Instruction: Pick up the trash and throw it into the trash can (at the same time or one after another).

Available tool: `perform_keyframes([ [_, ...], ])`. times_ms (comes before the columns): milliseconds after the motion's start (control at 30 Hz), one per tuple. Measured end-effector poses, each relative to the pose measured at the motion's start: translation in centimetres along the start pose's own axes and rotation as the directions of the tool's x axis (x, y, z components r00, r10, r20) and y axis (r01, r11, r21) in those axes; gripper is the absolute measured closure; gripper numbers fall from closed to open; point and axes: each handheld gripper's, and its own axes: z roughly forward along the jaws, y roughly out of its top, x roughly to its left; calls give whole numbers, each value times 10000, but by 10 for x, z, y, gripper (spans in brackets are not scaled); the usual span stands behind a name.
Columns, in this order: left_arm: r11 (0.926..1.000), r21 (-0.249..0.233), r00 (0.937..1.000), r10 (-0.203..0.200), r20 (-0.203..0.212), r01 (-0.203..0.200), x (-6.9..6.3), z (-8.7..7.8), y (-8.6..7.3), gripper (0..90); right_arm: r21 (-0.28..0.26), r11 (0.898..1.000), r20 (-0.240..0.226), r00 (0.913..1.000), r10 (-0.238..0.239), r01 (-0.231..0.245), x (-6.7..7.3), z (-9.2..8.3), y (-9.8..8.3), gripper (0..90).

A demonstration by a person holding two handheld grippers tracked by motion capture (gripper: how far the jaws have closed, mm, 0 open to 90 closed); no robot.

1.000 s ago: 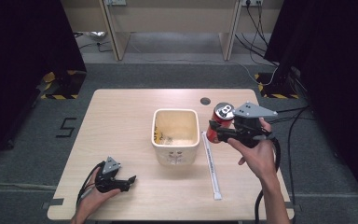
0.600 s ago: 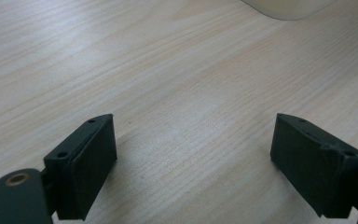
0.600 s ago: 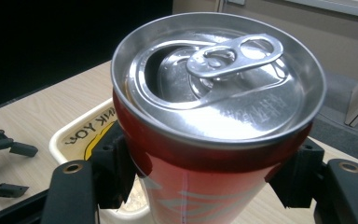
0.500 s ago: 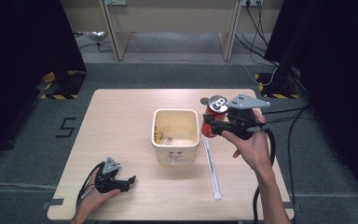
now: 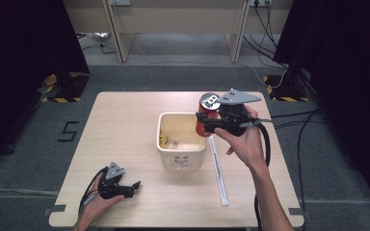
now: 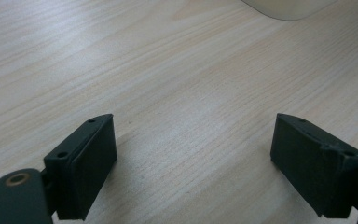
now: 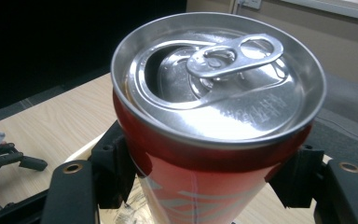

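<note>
Can (image 5: 207, 111) carried left, now over bin (image 5: 181, 153) rim

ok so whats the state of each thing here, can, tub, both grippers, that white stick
red can: opened, tab still on, upright, lifted at the tub's right rim
right gripper: shut on the can's sides
cream tub: upright on the table, open top, scraps at the bottom
left gripper: open, nothing between the jaws, low over bare wood
white stick: lying flat right of the tub
</note>
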Motion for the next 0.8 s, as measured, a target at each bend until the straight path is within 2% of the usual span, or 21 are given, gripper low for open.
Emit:
perform_keyframes([
  [533, 10000, 3, 10000, 4, 1, -4, 0, 0, 0, 136, 326, 9994, -392, 9992, -68, 80, 14, 38, 1, 338],
  [800, 10000, -18, 10000, -3, -3, 3, 0, 0, 0, 136, 534, 9986, -558, 9984, 81, -51, 16, 57, -11, 337],
])
